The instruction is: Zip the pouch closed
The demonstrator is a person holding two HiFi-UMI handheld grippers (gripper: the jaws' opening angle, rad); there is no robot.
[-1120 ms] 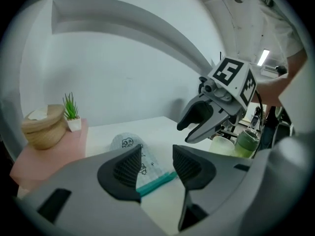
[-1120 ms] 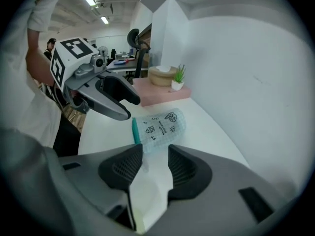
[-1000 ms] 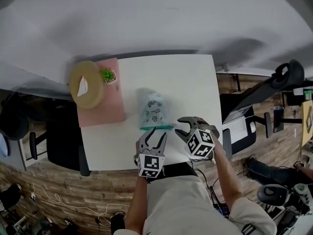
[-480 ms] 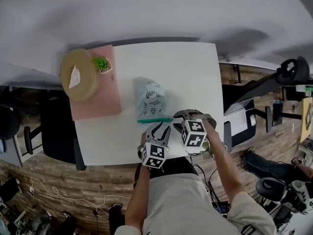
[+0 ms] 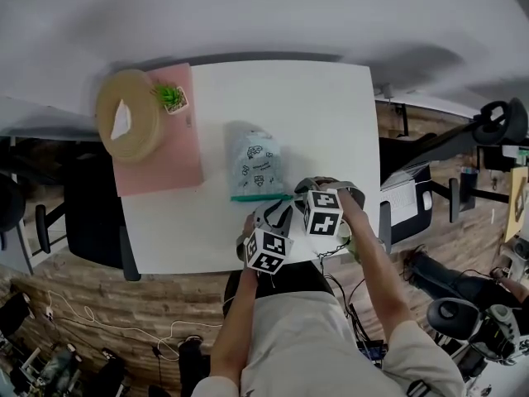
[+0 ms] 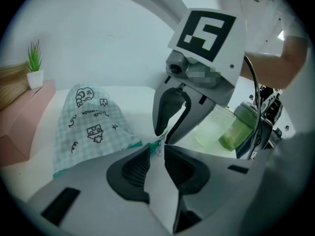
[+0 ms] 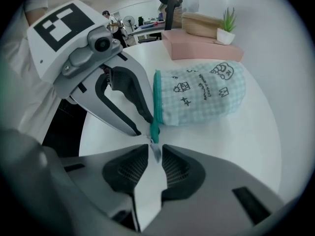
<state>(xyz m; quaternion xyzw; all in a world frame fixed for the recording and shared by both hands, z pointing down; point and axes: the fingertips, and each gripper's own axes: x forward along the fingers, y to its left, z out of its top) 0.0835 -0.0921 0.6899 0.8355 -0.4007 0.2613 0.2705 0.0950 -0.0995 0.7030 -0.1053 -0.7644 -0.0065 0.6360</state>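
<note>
On the white worktop (image 5: pixel 314 114) lies the checked pouch (image 5: pixel 254 165), its doodle lettering too small to read. The left hand-held gripper (image 6: pixel 157 150) is closing at the teal zip end (image 6: pixel 153 144). The right hand-held gripper (image 7: pixel 155 147) is closing round the zip pull (image 7: pixel 155 153), not yet pinching it.

White table (image 5: pixel 289 106), wooden floor (image 5: pixel 107 300)

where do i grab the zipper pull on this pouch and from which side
Take the small metal pull tab at the end of the teal zipper band, which runs along the near edge of the pouch. Probably come from that near side, steeply from above, since the tab sticks out clear of the fabric. The right tongs are closing with the tab between them, not yet pinched.
</note>
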